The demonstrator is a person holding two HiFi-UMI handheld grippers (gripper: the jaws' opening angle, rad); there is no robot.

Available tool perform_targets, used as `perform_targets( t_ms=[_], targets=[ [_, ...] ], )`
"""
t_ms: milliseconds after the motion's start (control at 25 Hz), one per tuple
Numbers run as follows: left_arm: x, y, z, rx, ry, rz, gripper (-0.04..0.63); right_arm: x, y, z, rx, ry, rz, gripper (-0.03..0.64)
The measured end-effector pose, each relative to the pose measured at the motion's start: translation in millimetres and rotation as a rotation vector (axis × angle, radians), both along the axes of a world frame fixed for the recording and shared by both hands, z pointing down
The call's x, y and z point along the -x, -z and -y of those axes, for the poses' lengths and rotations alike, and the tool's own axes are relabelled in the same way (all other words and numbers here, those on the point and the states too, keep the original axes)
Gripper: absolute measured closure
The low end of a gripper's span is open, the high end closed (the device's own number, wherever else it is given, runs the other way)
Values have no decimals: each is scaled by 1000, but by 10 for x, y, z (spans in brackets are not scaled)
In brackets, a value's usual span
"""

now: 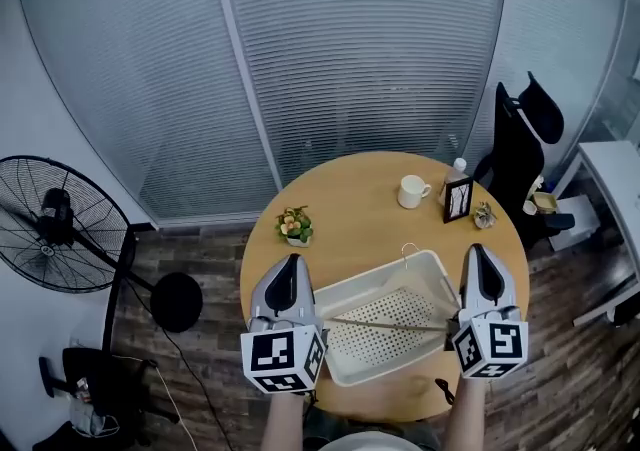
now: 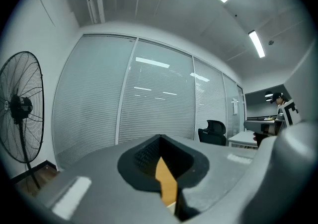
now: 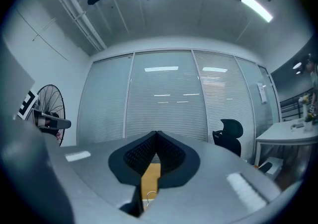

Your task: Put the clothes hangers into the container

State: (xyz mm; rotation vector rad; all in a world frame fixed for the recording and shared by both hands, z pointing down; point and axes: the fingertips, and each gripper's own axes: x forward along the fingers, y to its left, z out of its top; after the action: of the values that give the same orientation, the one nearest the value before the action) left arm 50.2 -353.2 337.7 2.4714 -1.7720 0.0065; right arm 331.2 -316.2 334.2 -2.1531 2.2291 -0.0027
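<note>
A white container [image 1: 437,270] with a perforated bottom sits on the round wooden table [image 1: 350,189] near me. A wooden clothes hanger [image 1: 385,323] lies across the inside of it, its metal hook [image 1: 408,253] rising over the far rim. My left gripper [image 1: 291,261] hovers at the container's left side, shut and empty, its tips [image 2: 160,137] closed. My right gripper [image 1: 476,250] is at the container's right side, also shut on nothing. In the right gripper view [image 3: 156,132] a slit below the closed tips shows table wood and a small wire hook [image 3: 147,195].
On the far half of the table stand a small flower pot [image 1: 295,226], a white mug [image 1: 412,191], a bottle [image 1: 457,169], a picture frame [image 1: 458,199] and a tiny plant [image 1: 484,215]. A black chair [image 1: 520,144] is at the right, a floor fan [image 1: 50,224] at the left.
</note>
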Motion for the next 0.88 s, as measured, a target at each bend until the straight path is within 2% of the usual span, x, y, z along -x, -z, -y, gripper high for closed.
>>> perform_targets(
  t_ms=[880],
  targets=[
    [-78,7,-29,5,-26,6,595,-16,-6,-33,10,-10,6,594]
  ],
)
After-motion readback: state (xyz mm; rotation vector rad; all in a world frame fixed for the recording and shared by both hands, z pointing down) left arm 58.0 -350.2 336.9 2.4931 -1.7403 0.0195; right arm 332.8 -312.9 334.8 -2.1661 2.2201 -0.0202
